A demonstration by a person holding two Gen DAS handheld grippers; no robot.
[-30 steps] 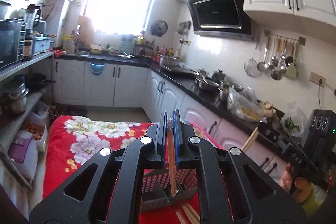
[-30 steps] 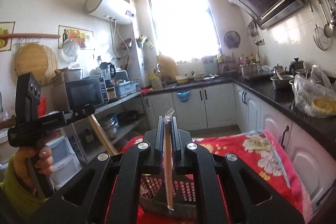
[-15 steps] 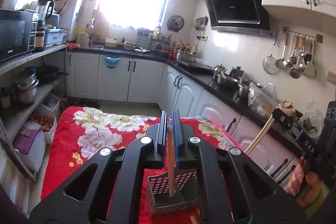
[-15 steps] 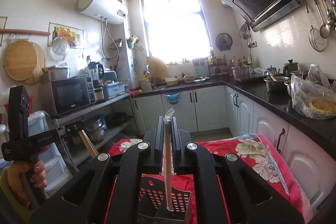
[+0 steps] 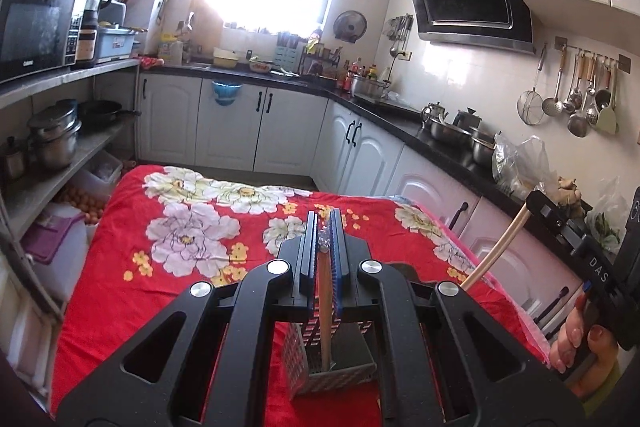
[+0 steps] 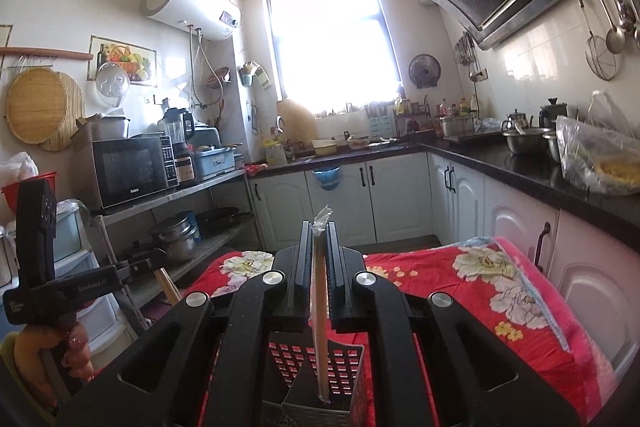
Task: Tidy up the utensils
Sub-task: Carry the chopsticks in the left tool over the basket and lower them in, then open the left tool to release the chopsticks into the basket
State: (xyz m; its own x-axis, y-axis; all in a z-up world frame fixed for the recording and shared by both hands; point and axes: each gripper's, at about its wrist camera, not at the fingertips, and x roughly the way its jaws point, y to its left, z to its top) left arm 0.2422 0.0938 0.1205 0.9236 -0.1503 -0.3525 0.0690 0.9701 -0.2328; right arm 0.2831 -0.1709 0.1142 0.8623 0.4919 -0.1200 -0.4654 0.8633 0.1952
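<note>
My left gripper (image 5: 325, 227) is shut on a wrapped pair of wooden chopsticks (image 5: 325, 311) that hangs down into a grey perforated utensil basket (image 5: 334, 375) on the red floral cloth (image 5: 192, 239). My right gripper (image 6: 319, 239) is shut on another wrapped pair of chopsticks (image 6: 320, 327); its lower end sits inside the same basket (image 6: 320, 371). The right gripper with its chopsticks (image 5: 494, 251) also shows at the right of the left wrist view. The left gripper (image 6: 132, 269) shows at the left of the right wrist view.
The red floral cloth covers a table in a narrow kitchen. White cabinets (image 5: 360, 147) and a black counter with pots run along the right. A shelf with a microwave (image 6: 128, 167) and pans stands on the left. Ladles hang on the right wall (image 5: 576, 95).
Both grippers have tilted down and come lower over the basket. The lower ends of both pairs of chopsticks now sit deeper inside it. Both grips stay shut.
</note>
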